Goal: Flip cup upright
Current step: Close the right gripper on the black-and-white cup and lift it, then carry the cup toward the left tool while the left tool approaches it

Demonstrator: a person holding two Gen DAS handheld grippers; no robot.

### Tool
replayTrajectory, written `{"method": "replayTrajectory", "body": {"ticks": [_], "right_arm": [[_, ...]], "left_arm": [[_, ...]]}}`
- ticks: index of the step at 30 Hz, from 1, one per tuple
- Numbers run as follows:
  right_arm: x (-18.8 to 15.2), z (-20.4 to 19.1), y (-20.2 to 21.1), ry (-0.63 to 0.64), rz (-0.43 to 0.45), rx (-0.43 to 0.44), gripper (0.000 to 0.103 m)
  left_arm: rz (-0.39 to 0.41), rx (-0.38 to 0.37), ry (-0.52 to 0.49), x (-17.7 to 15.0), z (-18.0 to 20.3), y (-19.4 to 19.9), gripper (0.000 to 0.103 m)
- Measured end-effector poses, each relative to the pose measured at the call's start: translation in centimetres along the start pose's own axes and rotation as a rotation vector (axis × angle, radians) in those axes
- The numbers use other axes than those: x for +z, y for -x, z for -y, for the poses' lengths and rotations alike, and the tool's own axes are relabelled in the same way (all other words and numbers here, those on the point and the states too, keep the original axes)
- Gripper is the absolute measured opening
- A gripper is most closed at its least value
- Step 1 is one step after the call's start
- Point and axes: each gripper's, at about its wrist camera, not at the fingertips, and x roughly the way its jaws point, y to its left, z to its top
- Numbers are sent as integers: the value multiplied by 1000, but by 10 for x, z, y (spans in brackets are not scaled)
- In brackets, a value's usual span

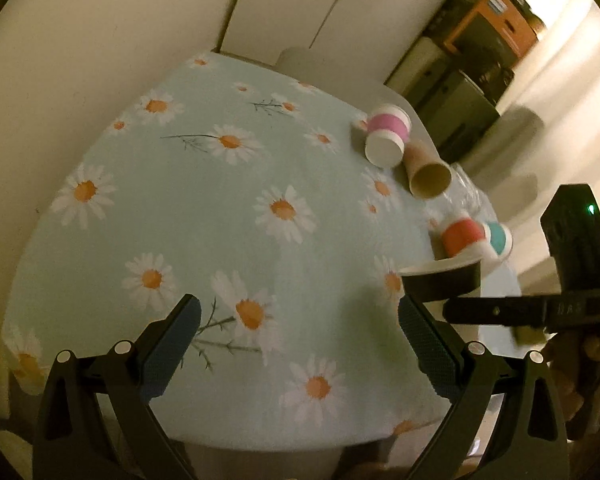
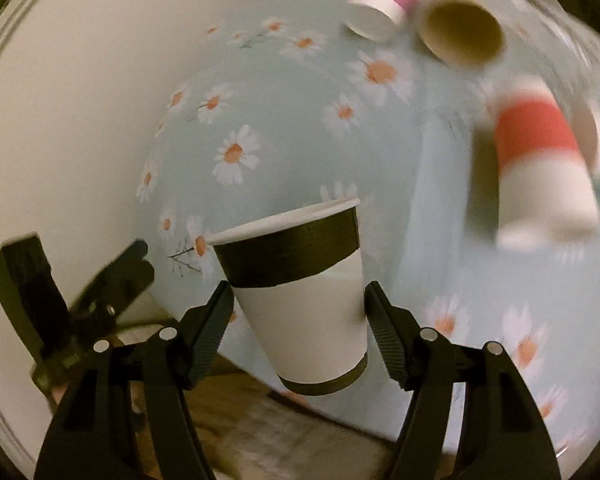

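A white paper cup with a black band [image 2: 300, 300] sits between the fingers of my right gripper [image 2: 300, 320], mouth up and slightly tilted, held in the air above the near table edge. Its rim also shows in the left wrist view [image 1: 440, 272], with the right gripper's body [image 1: 540, 308] beside it. My left gripper [image 1: 300, 344] is open and empty, hovering over the daisy tablecloth [image 1: 220, 208] near its front edge. It appears in the right wrist view at lower left [image 2: 80, 292].
Several other cups lie on their sides on the table's right part: a pink-banded one [image 1: 386, 136], a brown one [image 1: 426, 174], a red-banded one [image 1: 462, 236] and a teal one [image 1: 498, 240]. A wall runs along the left. Stacked boxes [image 1: 480, 40] stand beyond the table.
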Motion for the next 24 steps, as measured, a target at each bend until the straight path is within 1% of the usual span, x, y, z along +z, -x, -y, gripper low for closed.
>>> {"method": "replayTrajectory", "body": {"ticks": [3, 7, 10, 13, 16, 18, 23, 24], "right_arm": [[-11, 1, 3, -54, 19, -10, 67], [-19, 5, 3, -85, 37, -6, 67], [-27, 14, 5, -145, 54, 10, 67], [-37, 22, 2, -199, 47, 28, 67], [-42, 24, -2, -211, 47, 9, 67], [-42, 24, -5, -221, 48, 12, 68], [-43, 29, -1, -242, 65, 8, 68], [-44, 31, 0, -246, 69, 9, 71]], "left_arm": [[2, 3, -25, -5, 4, 5, 96], [-19, -3, -20, -10, 3, 4, 96], [-34, 7, -40, -13, 7, 3, 96], [-44, 20, -58, -15, 9, 2, 96], [-55, 20, -54, -16, 10, 0, 96], [-63, 16, -56, -17, 11, -2, 96], [-86, 12, -91, -21, 19, -6, 96], [-89, 10, -94, -21, 21, -7, 96]]}}
